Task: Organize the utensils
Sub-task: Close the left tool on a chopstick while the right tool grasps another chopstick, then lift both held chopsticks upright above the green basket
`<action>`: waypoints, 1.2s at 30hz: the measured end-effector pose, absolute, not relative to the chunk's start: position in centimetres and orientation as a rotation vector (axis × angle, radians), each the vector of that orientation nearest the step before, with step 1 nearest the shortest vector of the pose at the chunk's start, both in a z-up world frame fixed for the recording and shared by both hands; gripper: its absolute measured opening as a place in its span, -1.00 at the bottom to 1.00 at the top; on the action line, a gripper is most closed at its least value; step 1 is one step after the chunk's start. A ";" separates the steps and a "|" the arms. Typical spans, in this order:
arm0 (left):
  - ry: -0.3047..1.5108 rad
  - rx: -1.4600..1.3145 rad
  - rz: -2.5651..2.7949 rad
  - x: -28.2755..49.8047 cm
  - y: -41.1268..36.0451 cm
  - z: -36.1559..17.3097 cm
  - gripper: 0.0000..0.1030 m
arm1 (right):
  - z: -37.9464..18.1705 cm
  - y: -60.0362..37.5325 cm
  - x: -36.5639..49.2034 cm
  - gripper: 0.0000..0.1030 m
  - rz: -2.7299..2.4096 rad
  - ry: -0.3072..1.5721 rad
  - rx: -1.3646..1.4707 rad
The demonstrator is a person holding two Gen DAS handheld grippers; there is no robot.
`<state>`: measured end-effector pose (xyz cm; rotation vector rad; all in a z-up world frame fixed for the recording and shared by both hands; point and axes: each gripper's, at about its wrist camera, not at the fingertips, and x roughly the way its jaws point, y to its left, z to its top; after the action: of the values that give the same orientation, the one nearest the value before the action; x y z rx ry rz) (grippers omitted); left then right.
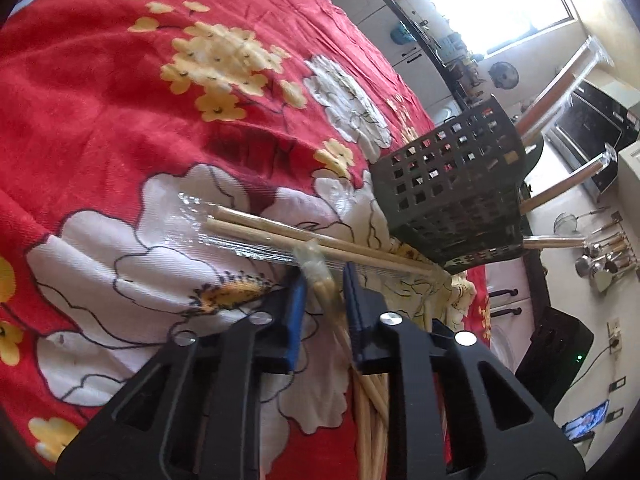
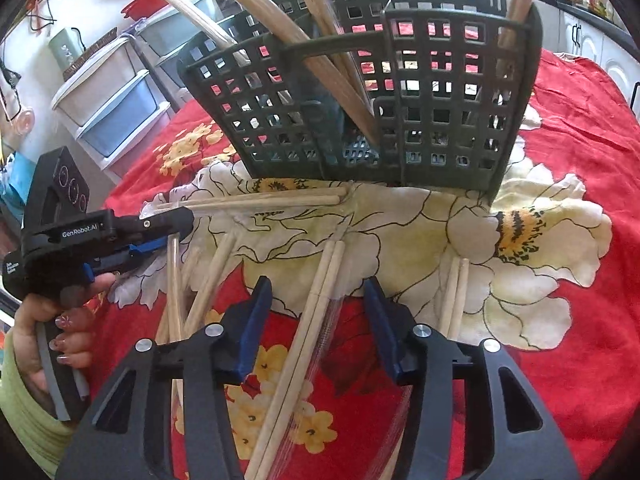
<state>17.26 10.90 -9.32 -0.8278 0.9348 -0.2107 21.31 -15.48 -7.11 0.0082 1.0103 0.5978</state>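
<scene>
A dark perforated utensil caddy (image 2: 360,92) stands on the red floral cloth, with several wrapped chopstick pairs upright in it; it also shows in the left wrist view (image 1: 452,188). Several wrapped chopstick pairs lie on the cloth before it. My left gripper (image 1: 324,280) has its blue fingers (image 1: 298,300) narrowly apart around the end of a wrapped pair (image 1: 320,276), just above the cloth; another pair (image 1: 304,236) lies crosswise beyond. In the right wrist view my left gripper (image 2: 176,220) is at the left. My right gripper (image 2: 318,292) is open, straddling a wrapped pair (image 2: 316,312).
The red floral cloth (image 1: 120,80) covers the table. More pairs lie at the left (image 2: 200,280), right (image 2: 454,296) and by the caddy's base (image 2: 260,200). Plastic drawers (image 2: 116,100) stand beyond the table's left edge. A counter with kitchenware (image 1: 600,256) lies past the far edge.
</scene>
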 end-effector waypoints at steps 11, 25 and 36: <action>0.904 -0.890 -0.238 16.7 11.4 -9.6 -0.86 | -7.1 -15.9 22.2 -0.77 0.601 1.031 0.047; 0.763 -0.831 -0.292 13.7 10.8 -4.3 -0.91 | -3.1 -16.1 20.1 -0.89 0.693 0.924 0.081; 0.657 -0.720 -0.410 13.1 7.7 2.0 -0.94 | 2.7 -17.4 17.3 -0.89 0.729 0.723 0.074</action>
<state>13.07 7.72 2.01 -0.7198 0.6573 -0.4104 17.33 -17.39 2.74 0.0740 0.7231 0.7292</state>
